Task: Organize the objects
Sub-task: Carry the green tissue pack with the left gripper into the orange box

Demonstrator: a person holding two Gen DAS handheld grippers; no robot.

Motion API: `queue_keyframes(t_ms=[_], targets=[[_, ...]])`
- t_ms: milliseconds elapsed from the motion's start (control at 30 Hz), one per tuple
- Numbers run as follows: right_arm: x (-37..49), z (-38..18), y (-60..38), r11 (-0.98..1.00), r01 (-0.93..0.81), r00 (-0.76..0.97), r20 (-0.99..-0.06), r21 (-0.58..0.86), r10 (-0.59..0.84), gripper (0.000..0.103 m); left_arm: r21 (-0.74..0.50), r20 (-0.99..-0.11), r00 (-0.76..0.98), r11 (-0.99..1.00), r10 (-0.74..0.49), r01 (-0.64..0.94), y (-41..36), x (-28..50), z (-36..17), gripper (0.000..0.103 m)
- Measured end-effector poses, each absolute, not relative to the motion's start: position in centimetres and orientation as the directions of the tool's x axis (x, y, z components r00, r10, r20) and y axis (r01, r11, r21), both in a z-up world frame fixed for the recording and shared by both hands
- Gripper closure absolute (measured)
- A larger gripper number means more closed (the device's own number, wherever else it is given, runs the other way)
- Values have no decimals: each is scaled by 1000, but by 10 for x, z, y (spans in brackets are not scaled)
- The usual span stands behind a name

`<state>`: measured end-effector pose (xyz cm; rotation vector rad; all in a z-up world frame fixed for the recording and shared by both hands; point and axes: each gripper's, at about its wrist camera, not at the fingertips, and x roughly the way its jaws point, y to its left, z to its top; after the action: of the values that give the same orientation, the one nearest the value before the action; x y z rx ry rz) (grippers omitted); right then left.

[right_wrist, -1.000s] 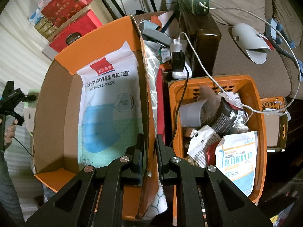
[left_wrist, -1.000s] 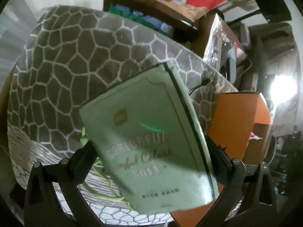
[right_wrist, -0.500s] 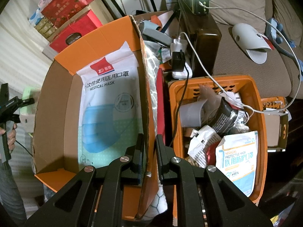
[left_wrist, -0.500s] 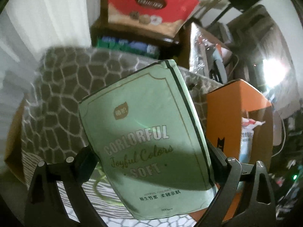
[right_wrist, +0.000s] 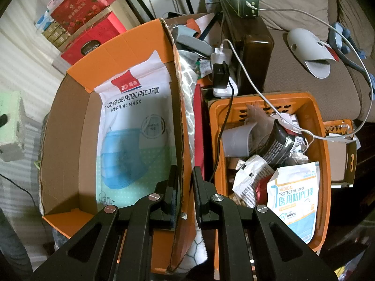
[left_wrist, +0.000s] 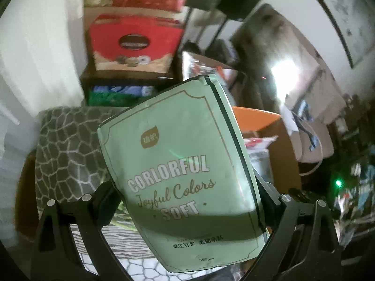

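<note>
Cluttered room, left gripper (left_wrist: 185, 199) jaws clamped on green tissue pack (left_wrist: 178, 164), right gripper (right_wrist: 185, 182) jaws on cardboard box (right_wrist: 70, 145) wall.

The left wrist camera looks along its fingers, very near the green pack (left_wrist: 180, 171) between them. The right wrist camera looks steeply down (from close) over the orange carton (right_wrist: 70, 145); both views share it.

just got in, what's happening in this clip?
A person is sorting clutter with two handheld grippers. The left gripper is clamped wide on a green tissue pack, held up in the air. The right gripper is pinched on the side wall of an orange cardboard box, which holds a medical mask pack. An orange basket of mixed packets sits beside it.
</note>
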<state>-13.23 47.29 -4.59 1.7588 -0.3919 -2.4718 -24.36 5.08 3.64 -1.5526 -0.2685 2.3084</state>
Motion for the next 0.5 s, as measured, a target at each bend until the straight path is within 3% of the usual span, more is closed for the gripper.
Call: queue_keyframes(t_ms=[500], targets=[[-132, -46, 473, -964, -80, -336, -917, 253, -213, 91, -300, -876, -251, -873, 412, -385, 161, -201, 48, 7]])
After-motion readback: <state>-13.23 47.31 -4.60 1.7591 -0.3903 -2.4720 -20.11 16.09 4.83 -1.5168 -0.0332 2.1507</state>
